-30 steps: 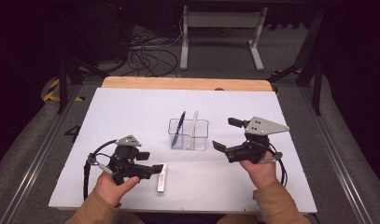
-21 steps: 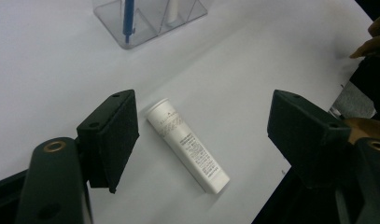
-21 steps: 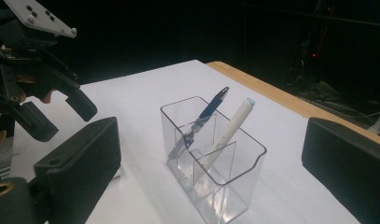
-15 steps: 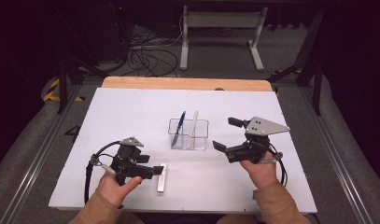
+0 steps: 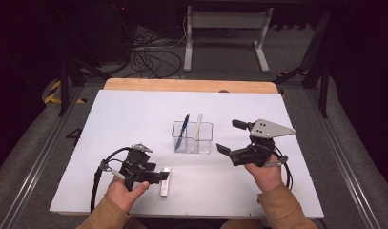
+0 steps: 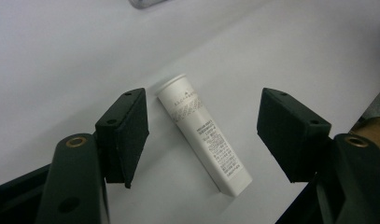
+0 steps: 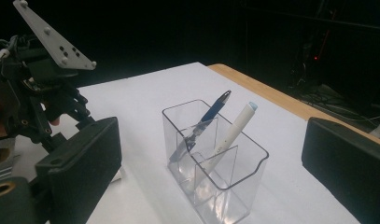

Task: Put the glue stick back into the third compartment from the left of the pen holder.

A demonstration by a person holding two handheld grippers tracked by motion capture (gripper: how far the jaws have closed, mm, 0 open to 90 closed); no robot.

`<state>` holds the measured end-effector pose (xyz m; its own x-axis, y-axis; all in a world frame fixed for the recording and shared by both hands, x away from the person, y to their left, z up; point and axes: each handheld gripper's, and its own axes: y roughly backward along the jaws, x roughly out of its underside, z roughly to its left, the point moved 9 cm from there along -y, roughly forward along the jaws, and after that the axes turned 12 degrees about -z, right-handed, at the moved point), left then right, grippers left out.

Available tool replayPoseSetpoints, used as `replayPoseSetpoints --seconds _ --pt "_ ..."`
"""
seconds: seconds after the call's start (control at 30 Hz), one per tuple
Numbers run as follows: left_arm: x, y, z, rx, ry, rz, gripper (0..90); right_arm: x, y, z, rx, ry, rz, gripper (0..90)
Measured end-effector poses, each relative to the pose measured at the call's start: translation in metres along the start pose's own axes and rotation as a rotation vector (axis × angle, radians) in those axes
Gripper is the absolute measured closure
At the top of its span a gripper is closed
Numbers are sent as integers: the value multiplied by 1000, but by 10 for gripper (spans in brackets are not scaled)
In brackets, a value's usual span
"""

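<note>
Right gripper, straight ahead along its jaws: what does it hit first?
Probably the clear plastic divided holder, which holds a blue pen and a white pen. The right gripper is open, with the holder centred between its jaws. The remaining gap is unclear.

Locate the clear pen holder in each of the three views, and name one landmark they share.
High view: the clear pen holder stands mid-table, between the two grippers.
Left gripper view: a clear sliver at the top edge may be it; cannot tell.
Right gripper view: centre, between the jaws.
Shared landmark: the white table.
</note>
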<state>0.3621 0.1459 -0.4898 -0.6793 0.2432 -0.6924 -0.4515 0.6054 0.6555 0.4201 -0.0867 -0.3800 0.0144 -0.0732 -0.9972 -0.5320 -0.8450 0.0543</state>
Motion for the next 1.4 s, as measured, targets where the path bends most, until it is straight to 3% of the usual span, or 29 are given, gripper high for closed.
replayPoseSetpoints --seconds 0.27,0.67,0.83,0.93,1.0,1.1,1.23,1.4 --pt "7 -9 1 -16 -2 73 382 1 -1 0 1 3 6 52" --pt "15 -20 0 -39 17 133 395 3 -2 1 -1 3 17 51" --pt "16 -23 -2 -36 40 148 419 3 -2 1 -1 6 19 52" --pt "16 -23 0 -60 30 151 435 4 -2 2 -1 5 19 51" --pt "16 -25 -2 -57 55 156 453 4 -2 2 -1 8 22 51" --pt "16 -27 0 -73 45 163 471 4 -3 2 -1 7 22 51" --pt "18 -30 -3 -70 72 174 498 4 -3 2 -1 9 22 51" --pt "18 -32 -3 -103 68 170 515 4 -3 3 -2 8 24 51"
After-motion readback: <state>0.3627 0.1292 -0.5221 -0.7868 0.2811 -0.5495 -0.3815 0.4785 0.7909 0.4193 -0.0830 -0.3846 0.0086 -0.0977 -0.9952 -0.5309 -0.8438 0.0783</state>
